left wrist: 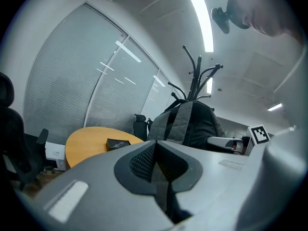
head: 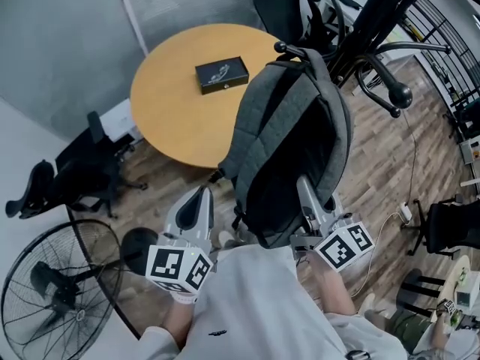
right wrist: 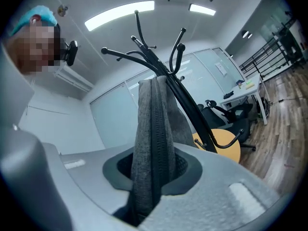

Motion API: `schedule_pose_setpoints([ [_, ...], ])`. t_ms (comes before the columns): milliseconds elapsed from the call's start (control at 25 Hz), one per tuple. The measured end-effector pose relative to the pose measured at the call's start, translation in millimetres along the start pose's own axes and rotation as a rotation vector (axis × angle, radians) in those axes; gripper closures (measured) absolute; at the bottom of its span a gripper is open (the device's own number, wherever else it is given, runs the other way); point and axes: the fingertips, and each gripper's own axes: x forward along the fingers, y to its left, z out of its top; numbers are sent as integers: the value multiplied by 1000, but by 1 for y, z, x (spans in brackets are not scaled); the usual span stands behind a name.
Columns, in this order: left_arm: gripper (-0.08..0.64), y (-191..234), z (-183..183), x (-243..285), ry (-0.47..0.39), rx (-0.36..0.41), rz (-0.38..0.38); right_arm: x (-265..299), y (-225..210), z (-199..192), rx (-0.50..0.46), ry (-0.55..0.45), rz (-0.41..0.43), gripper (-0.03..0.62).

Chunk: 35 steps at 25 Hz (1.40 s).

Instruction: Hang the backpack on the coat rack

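Note:
The grey backpack [head: 292, 141] hangs upright in front of me, its top by a hook of the black coat rack [head: 365, 36]. Whether its loop sits on the hook I cannot tell. My right gripper [head: 304, 187] is shut on the pack's lower edge. In the right gripper view the grey fabric with its black zipper [right wrist: 153, 138] runs up from between the jaws to the coat rack [right wrist: 156, 61]. My left gripper [head: 201, 198] stays left of the pack, shut and holding nothing. The left gripper view shows the backpack [left wrist: 190, 124] and the coat rack [left wrist: 195, 78] ahead of the left gripper [left wrist: 156, 163].
A round wooden table [head: 169, 107] with a black box [head: 222, 74] stands behind the pack. A floor fan [head: 56, 291] is at lower left, a black chair [head: 75, 175] beside it. Office chairs [head: 289, 6] crowd the rack; a white cable [head: 390, 223] lies on the floor.

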Motion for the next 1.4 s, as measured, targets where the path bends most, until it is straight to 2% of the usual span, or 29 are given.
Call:
schedule_pose_setpoints([
  [400, 543, -4, -10, 6, 26, -7, -9, 21, -30, -30, -109, 6, -54, 486],
  [560, 543, 0, -12, 4, 26, -16, 4, 36, -46, -47, -179, 53, -110, 465],
  [720, 543, 8, -13, 1, 21, -27, 21, 54, -65, -71, -229, 174, -184, 430],
  [800, 543, 11, -14, 2, 25, -34, 32, 63, -73, -80, -227, 225, -210, 413],
  [1040, 543, 8, -22, 5, 35, -42, 32, 82, -82, -98, -185, 277, -200, 385],
  [1160, 543, 6, -24, 7, 29, -39, 25, 85, -89, -107, -174, 308, -225, 373],
  [1400, 543, 4, -22, 9, 32, -39, 24, 73, -89, -103, -188, 324, -241, 341],
])
